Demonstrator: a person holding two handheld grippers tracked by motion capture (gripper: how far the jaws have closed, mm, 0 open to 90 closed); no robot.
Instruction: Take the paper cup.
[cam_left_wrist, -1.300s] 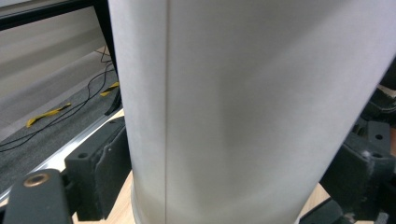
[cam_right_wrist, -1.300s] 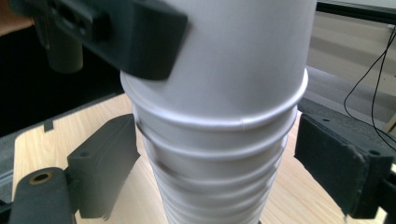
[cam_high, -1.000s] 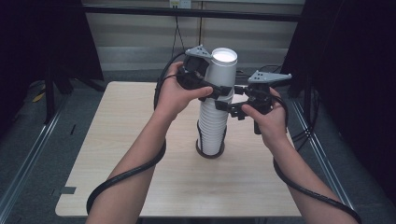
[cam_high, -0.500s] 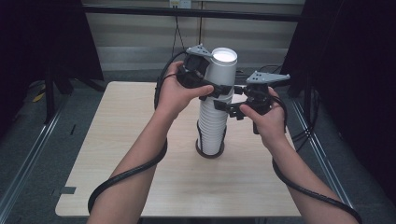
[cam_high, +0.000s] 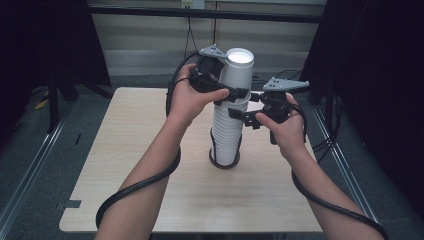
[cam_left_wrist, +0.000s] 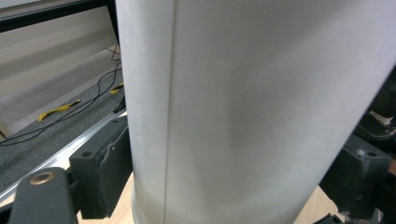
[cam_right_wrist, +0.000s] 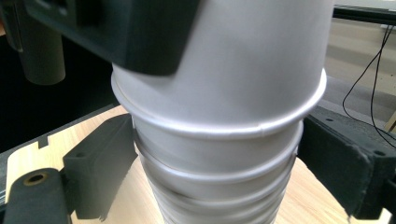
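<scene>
We hold a tool in each hand over the wooden surface (cam_high: 150, 190); cables trail back along both forearms. Near to far: bare surface first, then the stack of white paper cups (cam_high: 226, 137), upside down, standing on a dark ring near the surface's middle.

Right tool (cam_high: 241, 114) sits lower, jaws level on either side of the stack just under the topmost cup's rolled rim. In the right gripper view its pads (cam_right_wrist: 100, 163) flank the nested rims; the left one looks touching, on the right we can't tell if a sliver of gap remains. We'd judge it is bracing the stack, but contact isn't certain.

Left tool (cam_high: 234, 94) is higher, on the top cup (cam_high: 238, 75). Its jaws have just been closing, with the cup between them. In the left gripper view the cup wall (cam_left_wrist: 252, 112) stands between the pads (cam_left_wrist: 112, 172), which press on both sides, so it is pinching the top cup.

Progress, as we judge it: the grips are set, but the top cup remains seated on the stack, its rim right above the next one. Left to do: pull it up off the stack and place it somewhere on the surface. Behind everything: dark frame, floor cables, pale wall.
</scene>
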